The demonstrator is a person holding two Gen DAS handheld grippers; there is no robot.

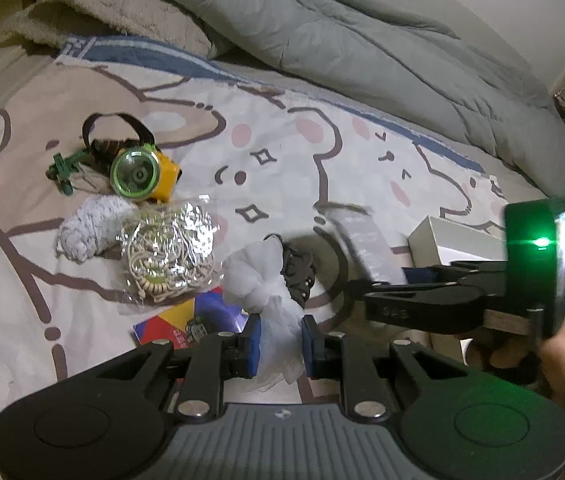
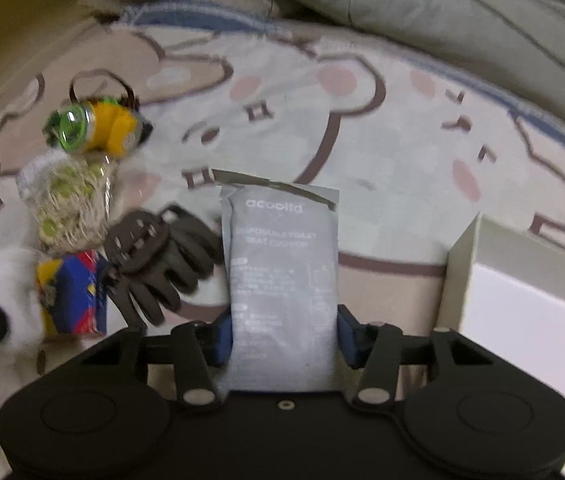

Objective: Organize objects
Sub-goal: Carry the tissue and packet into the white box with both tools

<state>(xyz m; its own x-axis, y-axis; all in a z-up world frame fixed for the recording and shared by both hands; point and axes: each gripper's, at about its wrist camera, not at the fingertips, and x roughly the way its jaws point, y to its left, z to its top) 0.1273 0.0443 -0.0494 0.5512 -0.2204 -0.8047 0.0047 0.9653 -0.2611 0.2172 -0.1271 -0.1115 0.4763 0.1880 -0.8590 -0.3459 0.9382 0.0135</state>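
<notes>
— Left tool [image 1: 281, 346]: pressed tight on a bunch of white gauzy fabric [image 1: 260, 276], blue pads biting into its lower end, the rest puffing up above the fingertips.

— And the right tool [image 2: 284, 336]?

— Flanking a grey sachet [image 2: 282, 272] printed "disposable toilet seat cushion", blue pads at both long edges, touching or nearly so. Cannot tell for certain whether squeezing yet. Blurred in the left wrist view, sachet tip poking up from it.

— Location of the rest?

— All on a bed, over a cartoon bear blanket [image 1: 314, 148]. Far left: yellow headlamp [image 1: 142, 174] with green lens and dark strap, beside a small green plastic toy [image 1: 62, 170]. Just below: a white knitted piece [image 1: 90, 226], touching a clear bag of beige cord [image 1: 168, 252]. Under that bag's lower edge, a red, yellow and blue packet [image 1: 190, 320]. Dark brown claw hair clip [image 2: 158, 264] lying between that packet and the sachet, partly hidden behind the fabric in the left view.

— Anything for storage?

— White open box [image 2: 522, 292] just right of the right tool, 1 cardboard wall standing up. Grey-green duvet [image 1: 362, 36] heaped along the back of the bed, a beige fleecy pillow [image 1: 94, 8] at its left end.
</notes>
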